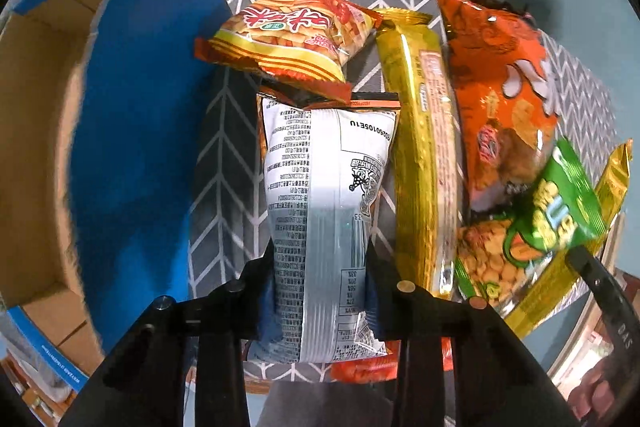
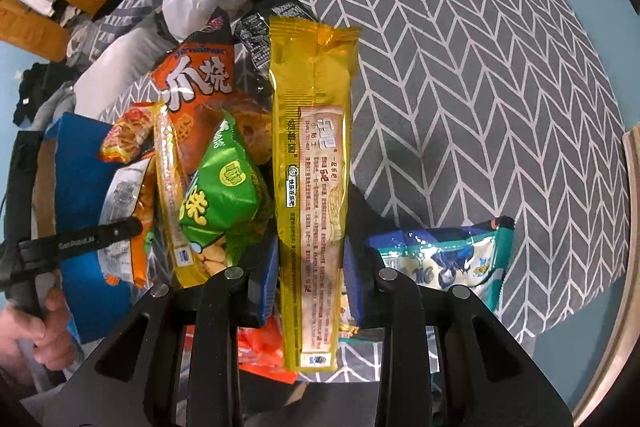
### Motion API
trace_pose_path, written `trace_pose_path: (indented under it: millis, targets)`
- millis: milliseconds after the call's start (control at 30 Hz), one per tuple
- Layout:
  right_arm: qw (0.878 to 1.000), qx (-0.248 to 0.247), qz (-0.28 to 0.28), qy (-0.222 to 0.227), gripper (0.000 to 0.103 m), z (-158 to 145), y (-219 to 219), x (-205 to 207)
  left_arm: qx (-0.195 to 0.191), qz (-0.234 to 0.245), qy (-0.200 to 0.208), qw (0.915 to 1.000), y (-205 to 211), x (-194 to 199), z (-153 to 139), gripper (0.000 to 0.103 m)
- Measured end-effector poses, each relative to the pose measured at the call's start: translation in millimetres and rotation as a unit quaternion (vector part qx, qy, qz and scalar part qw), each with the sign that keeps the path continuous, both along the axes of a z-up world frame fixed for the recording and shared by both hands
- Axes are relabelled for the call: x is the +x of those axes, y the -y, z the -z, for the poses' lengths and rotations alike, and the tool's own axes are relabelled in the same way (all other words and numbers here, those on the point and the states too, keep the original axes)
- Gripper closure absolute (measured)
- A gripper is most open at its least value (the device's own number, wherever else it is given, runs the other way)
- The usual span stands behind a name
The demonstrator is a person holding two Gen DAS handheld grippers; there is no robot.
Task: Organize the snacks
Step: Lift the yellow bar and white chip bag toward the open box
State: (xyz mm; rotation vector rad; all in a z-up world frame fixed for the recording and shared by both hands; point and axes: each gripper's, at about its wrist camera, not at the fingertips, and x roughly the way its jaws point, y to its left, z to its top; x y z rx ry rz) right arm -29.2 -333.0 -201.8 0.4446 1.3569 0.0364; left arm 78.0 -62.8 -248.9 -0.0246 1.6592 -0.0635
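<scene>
Left wrist view: blue cardboard box [image 1: 132,131] at left, open, on chevron cloth [image 1: 224,195]. Left gripper [image 1: 320,267] clamped on white-backed snack bag [image 1: 324,187] lying centre; small red-yellow bag [image 1: 288,35] at its far end. Right of it: long gold pack [image 1: 424,147], orange bag [image 1: 504,87], green bag [image 1: 560,203].

Right wrist view: right gripper [image 2: 310,267] clamped on long gold wrapper [image 2: 312,167], lengthwise between pads. Teal bag [image 2: 452,259] near right.
</scene>
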Motion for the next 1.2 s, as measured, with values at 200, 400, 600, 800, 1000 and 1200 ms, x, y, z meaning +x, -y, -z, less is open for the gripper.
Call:
trace_pose_path:
  millis: [200,400,600,800,1000,1200]
  targets:
    - [1.0,-0.007,-0.006,0.018,0.075,-18,-2,-8,-0.009,0.008,0.026,0.9996,-7,-19,-28,0.068]
    - [0.999,-0.019,-0.012,0.039,0.075,-41,-3,-19,-0.013,0.019,0.057,0.9981,1,-46,-67,0.068]
    - [0.998,-0.022,-0.025,0.058,0.075,-66,-7,-25,-0.022,0.012,0.078,0.9966,-5,-53,-96,0.068]
    - [0.996,-0.014,-0.043,0.073,0.075,-82,-18,-21,-0.024,0.006,0.093,0.9953,-21,-65,-123,0.068]
    - [0.993,-0.003,-0.075,0.087,0.075,-100,-53,-2,-0.024,-0.007,0.114,0.9932,-39,-70,-145,0.068]
    - [0.988,0.022,-0.116,0.102,0.075,-114,-91,17,-0.026,-0.048,0.126,0.9905,-73,-76,-161,0.068]
